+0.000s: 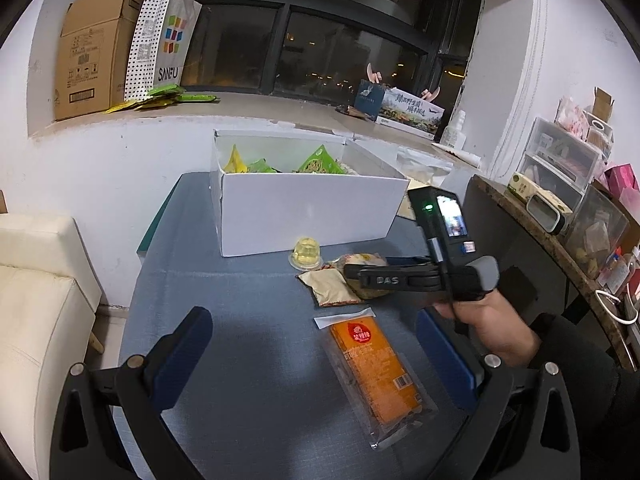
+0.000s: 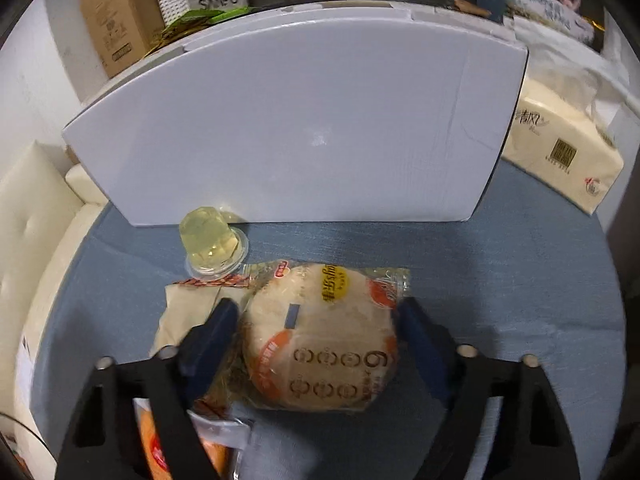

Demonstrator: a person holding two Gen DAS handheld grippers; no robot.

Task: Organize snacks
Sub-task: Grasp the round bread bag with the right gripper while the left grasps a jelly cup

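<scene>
Blue table [image 1: 248, 320]: white box [image 1: 304, 216] at the far end, green packets inside.
Right gripper [image 2: 320, 328]: fingers close on both sides of the round pastry pack [image 2: 320, 340], gripping it near the box.
Left gripper [image 1: 316, 344]: spread wide, holding nothing, over the orange snack pack [image 1: 376, 368].
Jelly cup [image 2: 212, 244]: touching the box front, left of the pastry.
</scene>
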